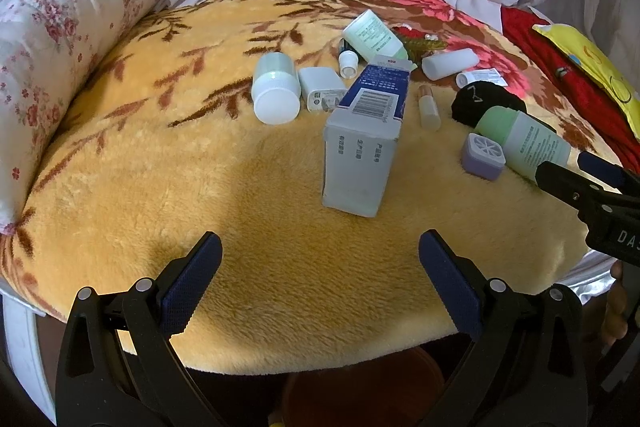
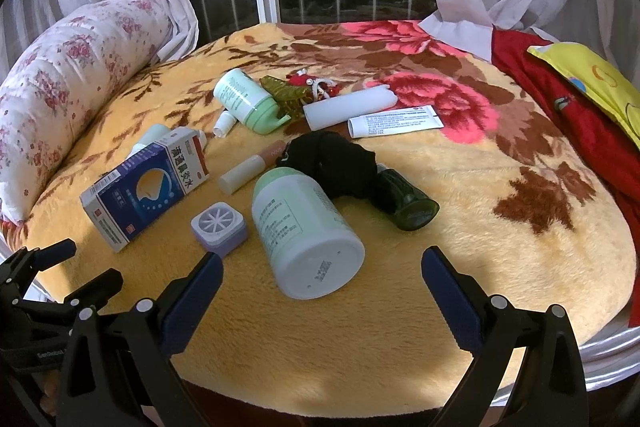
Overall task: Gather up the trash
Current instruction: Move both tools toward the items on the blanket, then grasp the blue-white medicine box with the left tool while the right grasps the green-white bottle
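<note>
Litter is strewn across the yellow fleece blanket [image 1: 280, 247] that covers the bed, most of it gathered around the middle of both views. In the right wrist view the nearest piece is a white-and-green plastic bottle [image 2: 304, 231] lying on its side just above the frame's lower centre, its flat base turned towards the right tongs [image 2: 322, 287]. It looks light and stiff, but the round, smooth wall could roll or slip, so I would take it across the middle of the body. In the left wrist view a blue-and-white carton [image 1: 366, 139] lies at centre, one end pointing at the left tongs [image 1: 320, 267]. Cardboard like that probably crushes easily, so a gentle grip across its narrow sides seems best. A small lilac square case [image 2: 219, 225] sits between carton and bottle, close to the bottle, while a black cloth bundle [image 2: 332, 163] behind the bottle would be soft and easy to pinch. Both tongs hover low over the near edge of the bed, level and pointing towards the window, spread wide and holding nothing. The right tongs also show at the right edge of the left view, near the bottle.
</note>
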Available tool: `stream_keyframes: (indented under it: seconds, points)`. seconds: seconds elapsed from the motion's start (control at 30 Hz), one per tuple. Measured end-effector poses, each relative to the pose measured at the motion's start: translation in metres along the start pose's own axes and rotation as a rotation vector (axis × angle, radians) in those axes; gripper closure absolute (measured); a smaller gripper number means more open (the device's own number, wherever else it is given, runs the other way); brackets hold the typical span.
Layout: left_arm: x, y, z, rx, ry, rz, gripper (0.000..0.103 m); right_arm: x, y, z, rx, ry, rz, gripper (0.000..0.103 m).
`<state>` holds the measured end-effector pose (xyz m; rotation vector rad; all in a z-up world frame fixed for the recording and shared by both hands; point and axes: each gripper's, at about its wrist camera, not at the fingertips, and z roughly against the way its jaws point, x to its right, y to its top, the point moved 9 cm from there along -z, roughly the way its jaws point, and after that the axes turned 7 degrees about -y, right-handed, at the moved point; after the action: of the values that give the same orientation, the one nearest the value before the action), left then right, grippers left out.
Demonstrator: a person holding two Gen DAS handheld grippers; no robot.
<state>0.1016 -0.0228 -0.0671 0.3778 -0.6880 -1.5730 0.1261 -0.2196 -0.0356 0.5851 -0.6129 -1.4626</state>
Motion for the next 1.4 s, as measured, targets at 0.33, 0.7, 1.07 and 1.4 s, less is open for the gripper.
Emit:
stream_keyframes:
  seconds: [0.33,0.7,1.07,1.4]
  points:
    - [0.001,0.000,0.000,-0.001,0.002,0.001,0.007,0.001,0.003,-0.002,0.011,0.010,0.054,0.005]
    - [0.002,-0.002,-0.001,-0.011,0.005,0.000,0.007,-0.007,0.006,-0.030,-0.033,0.096,0.153,0.013]
    - [0.001,0.003,-0.002,0.000,0.002,0.002,0.007,-0.028,0.015,-0.056,-0.073,0.185,0.221,0.037]
    - [0.015,0.021,0.005,0.090,-0.049,-0.109,0.007,-0.028,0.008,-0.030,-0.035,0.235,0.167,0.056]
